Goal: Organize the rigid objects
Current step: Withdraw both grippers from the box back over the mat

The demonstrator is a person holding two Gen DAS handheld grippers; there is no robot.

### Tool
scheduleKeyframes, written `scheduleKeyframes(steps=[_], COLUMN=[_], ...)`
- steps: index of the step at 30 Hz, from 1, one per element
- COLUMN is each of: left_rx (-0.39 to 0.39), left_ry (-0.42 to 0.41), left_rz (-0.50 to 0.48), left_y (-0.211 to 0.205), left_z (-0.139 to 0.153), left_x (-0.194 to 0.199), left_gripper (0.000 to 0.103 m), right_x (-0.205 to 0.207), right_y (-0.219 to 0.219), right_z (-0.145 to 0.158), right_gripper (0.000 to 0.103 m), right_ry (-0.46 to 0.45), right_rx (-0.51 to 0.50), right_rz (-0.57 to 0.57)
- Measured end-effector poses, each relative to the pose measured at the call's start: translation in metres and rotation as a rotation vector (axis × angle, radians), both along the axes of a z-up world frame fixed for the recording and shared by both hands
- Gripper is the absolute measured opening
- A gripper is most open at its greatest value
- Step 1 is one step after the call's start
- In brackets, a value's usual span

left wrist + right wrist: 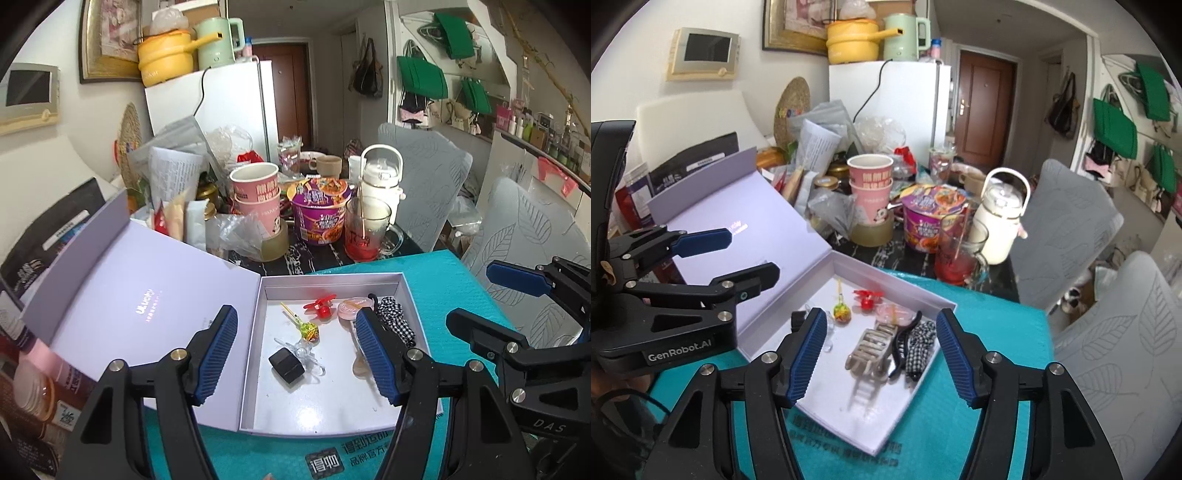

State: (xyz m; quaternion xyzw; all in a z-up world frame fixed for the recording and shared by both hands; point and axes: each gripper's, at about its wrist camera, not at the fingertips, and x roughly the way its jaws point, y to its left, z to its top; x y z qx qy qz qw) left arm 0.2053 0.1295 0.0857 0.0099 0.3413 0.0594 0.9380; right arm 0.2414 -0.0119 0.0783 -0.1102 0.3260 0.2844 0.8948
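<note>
An open white box (321, 406) (849, 417) lies on a teal mat, its lilac lid (147, 295) folded back to the left. Inside lie a lollipop (308, 330) (841, 308), a small red fan (321, 308) (866, 298), a pink round case (351, 308) (892, 313), a black block (286, 365), a clear clip (304, 350), a beige claw clip (870, 349), a black clip (905, 343) and a checked scrunchie (397, 323) (921, 349). My left gripper (295, 356) is open and empty above the box. My right gripper (882, 360) is open and empty above the clips.
Behind the box the table is crowded: pink paper cups (255, 192), a purple noodle bowl (319, 208), a tape roll (275, 242), a glass mug with red liquid (365, 230) and a white kettle (380, 184). Grey chairs (524, 236) stand at the right.
</note>
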Motion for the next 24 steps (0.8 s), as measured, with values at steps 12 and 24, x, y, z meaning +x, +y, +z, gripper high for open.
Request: scheduleKeyframes(steps=[12, 24], left_rx=[0.027, 0.064], left_ry=[-0.087, -0.087], left_rz=[-0.004, 0.015], left_y=[-0.012, -0.025], left_z=[0.026, 0.017], left_x=[-0.071, -0.126], left_gripper=[0.089, 0.089], right_x=[-0.063, -0.114], right_y=[-0.025, -0.050], right_z=[0.032, 0.038], right_gripper=[0.079, 0.089], right_ry=[-0.087, -0.123], right_rx=[0.035, 0.087], right_rz=[-0.060, -0.140])
